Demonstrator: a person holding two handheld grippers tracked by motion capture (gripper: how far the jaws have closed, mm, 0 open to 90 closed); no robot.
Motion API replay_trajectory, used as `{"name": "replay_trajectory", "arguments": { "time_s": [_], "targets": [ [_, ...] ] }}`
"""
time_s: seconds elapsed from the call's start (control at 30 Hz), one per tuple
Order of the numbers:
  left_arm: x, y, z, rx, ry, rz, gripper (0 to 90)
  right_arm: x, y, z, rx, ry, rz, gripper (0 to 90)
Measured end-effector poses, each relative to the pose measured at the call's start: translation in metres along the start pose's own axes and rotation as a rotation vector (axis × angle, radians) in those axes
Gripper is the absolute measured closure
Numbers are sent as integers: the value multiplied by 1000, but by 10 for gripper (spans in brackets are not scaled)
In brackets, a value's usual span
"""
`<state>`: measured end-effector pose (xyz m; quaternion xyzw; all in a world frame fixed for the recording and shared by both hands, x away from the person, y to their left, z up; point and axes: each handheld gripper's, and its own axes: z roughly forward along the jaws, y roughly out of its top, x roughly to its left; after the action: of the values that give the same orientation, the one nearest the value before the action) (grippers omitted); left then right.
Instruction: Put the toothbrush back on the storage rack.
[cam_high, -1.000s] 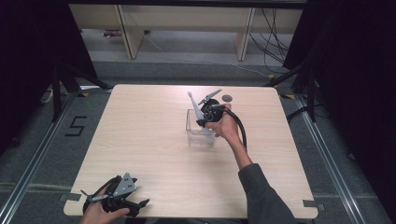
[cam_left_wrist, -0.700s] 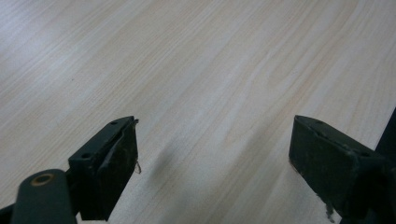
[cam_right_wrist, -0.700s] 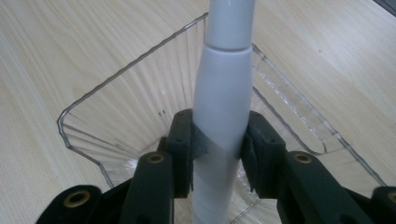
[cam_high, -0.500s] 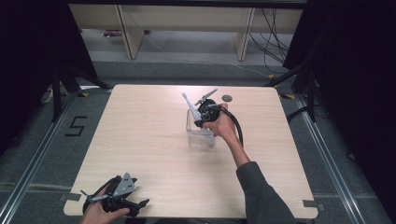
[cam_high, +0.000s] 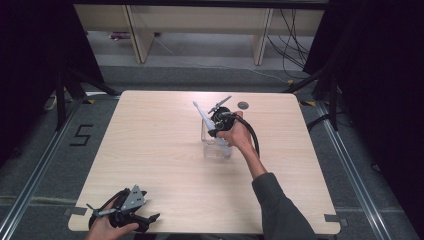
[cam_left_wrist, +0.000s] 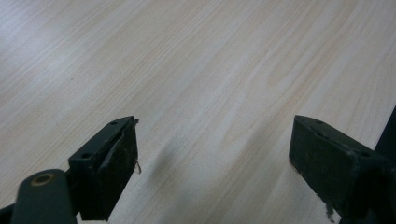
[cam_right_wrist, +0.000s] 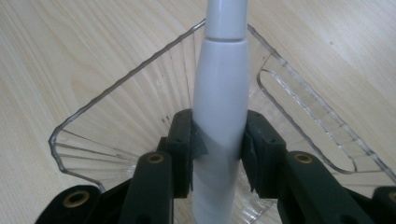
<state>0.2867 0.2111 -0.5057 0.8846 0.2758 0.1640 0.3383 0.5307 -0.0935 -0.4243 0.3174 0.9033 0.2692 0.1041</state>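
Observation:
A white toothbrush (cam_high: 201, 113) leans up and to the left over a clear plastic holder (cam_high: 216, 148) near the middle of the wooden table (cam_high: 150, 150). My right gripper (cam_high: 215, 126) is shut on the toothbrush's thick handle (cam_right_wrist: 221, 88), its pads pressing both sides, with the holder's ribbed clear wall (cam_right_wrist: 116, 116) right behind and below. My left gripper (cam_high: 150, 219) rests in a hand at the table's near-left corner. In the left gripper view my left gripper (cam_left_wrist: 212, 123) stands open, with bare wood between the jaws.
A small dark round disc (cam_high: 243, 105) lies on the table just beyond the holder, near the far edge. Pale shelving and cables stand behind the table. The floor on the left carries a "5" mark (cam_high: 81, 135).
The toothbrush's top has tipped slightly further to the left in the right gripper. Both hands stay where they were.

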Motion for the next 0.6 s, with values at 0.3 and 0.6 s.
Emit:
{"name": "replay_trajectory", "arguments": {
  "time_s": [0.3, 0.6],
  "targets": [
    [0, 0, 0, 0, -2, -3, 151, 2, -1, -4, 22, -2, 65, 656],
    [0, 0, 0, 2, 0, 0, 151, 0, -2, -16, -16, 6, 77, 636]
  ]
}}
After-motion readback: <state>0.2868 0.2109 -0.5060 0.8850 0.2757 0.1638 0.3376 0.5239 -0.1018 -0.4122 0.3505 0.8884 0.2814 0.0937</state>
